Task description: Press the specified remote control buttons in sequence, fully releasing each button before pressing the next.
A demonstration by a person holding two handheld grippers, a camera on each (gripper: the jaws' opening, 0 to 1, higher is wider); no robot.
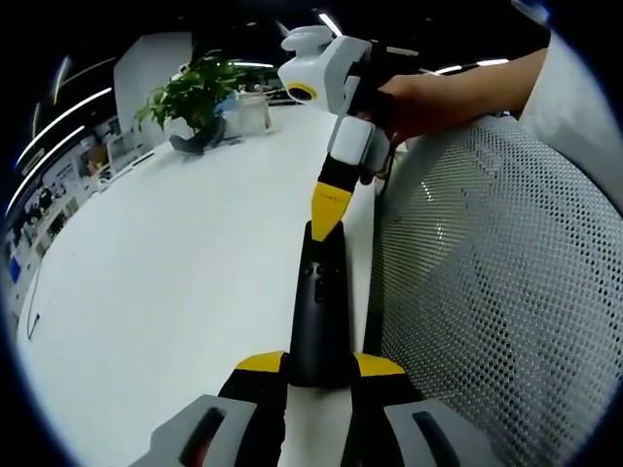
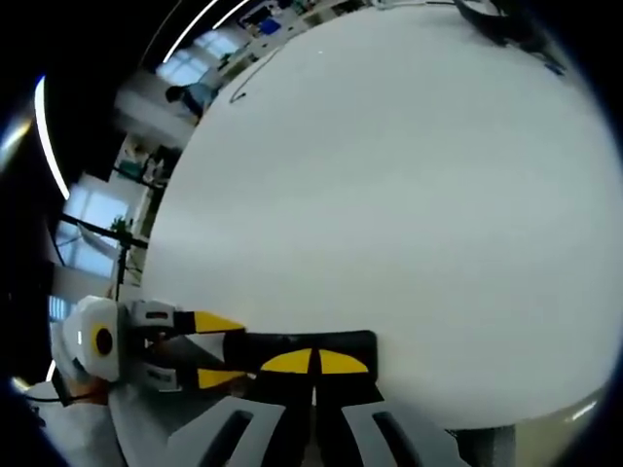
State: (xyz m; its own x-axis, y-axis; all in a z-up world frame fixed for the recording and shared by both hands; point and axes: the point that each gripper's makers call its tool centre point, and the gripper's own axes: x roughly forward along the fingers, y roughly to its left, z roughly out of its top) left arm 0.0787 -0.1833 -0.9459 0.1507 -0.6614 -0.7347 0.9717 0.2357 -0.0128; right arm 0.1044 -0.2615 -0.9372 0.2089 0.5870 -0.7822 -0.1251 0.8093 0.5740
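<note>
Left gripper view | left tool clamped on black remote control at white tabletop edge | right tool jaws together, tip on its buttons | judged mid-sequence; presses done or left cannot be told

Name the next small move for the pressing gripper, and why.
Probably lift the right gripper straight off the black remote control: its closed yellow tips rest on the upper face while the left gripper clamps the near end, and each button needs full release.

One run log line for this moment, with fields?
left gripper: clamps remote | right gripper: shut, tip on remote's buttons | surface: white table
</note>
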